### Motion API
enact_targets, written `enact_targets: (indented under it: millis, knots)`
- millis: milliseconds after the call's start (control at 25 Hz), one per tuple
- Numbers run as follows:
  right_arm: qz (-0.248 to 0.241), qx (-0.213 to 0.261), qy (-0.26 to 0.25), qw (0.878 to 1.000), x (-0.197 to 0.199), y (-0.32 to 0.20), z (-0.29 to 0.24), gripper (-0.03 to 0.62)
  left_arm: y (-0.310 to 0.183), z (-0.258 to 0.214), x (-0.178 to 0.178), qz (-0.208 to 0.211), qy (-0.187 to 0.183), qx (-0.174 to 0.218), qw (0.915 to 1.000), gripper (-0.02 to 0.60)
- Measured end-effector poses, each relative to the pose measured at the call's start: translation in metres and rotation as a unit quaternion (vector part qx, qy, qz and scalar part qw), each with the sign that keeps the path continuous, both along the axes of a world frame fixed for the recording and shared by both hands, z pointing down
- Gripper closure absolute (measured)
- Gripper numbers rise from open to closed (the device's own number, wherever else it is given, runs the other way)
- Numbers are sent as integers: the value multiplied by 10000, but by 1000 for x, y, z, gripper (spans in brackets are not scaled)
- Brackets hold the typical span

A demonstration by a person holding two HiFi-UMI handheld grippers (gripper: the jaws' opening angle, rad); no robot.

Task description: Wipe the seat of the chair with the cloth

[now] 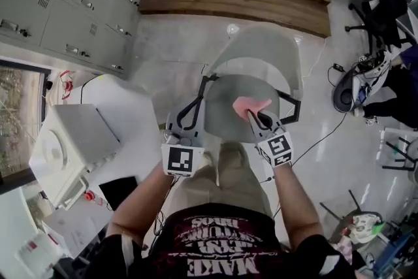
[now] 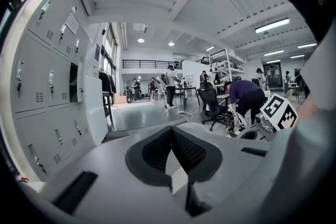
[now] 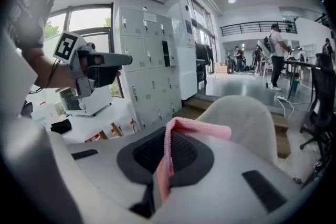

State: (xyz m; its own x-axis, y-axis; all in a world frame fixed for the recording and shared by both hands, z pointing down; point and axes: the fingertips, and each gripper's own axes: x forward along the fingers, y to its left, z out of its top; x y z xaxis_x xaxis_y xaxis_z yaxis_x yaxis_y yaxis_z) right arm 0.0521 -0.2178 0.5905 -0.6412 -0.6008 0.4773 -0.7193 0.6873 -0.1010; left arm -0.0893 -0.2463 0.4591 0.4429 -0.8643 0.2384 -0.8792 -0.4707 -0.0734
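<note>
The right gripper (image 3: 166,150) is clenched on the pink cloth (image 3: 202,128), which it holds over the 3 o'clock half of the chair's (image 1: 261,49) grey seat (image 1: 225,115); whether cloth and seat touch cannot be told. The left gripper (image 2: 171,136) has its jaws pressed together on nothing, at the seat's 9 o'clock edge, apart from the cloth.

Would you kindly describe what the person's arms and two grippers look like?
Both the left gripper and right gripper have pale grey bodies with black, ribbed jaw pads. Each carries a white cube printed with black square markers. The person wears a dark short-sleeved T-shirt with pale lettering; a thin dark cable runs by the left wrist.
</note>
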Motion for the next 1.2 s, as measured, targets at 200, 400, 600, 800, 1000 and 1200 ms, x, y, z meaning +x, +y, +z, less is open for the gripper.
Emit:
enact_targets:
  millis: [200,400,600,800,1000,1200]
  knots:
    - [-291,-459,39,9985,-12,-15,65,585,-12,50,19,185,20,-320,9993,577]
    - [-569,-896,110,9943,-20,-27,123,585,-21,85,23,54,-19,-601,9982,577]
    - [-724,-1266,237,9890,-23,-40,178,585,-30,103,24,-50,-43,-674,9977,577]
    - [-1103,-1618,397,9798,-47,-52,228,585,-43,121,7,-401,78,-708,9967,577]
    - [-1485,-1856,477,9702,-83,-62,268,585,-42,145,6,-488,86,-842,9952,576]
    - [-1253,-2410,523,9610,-105,-77,317,585,-37,158,5,-359,-30,-951,9948,576]
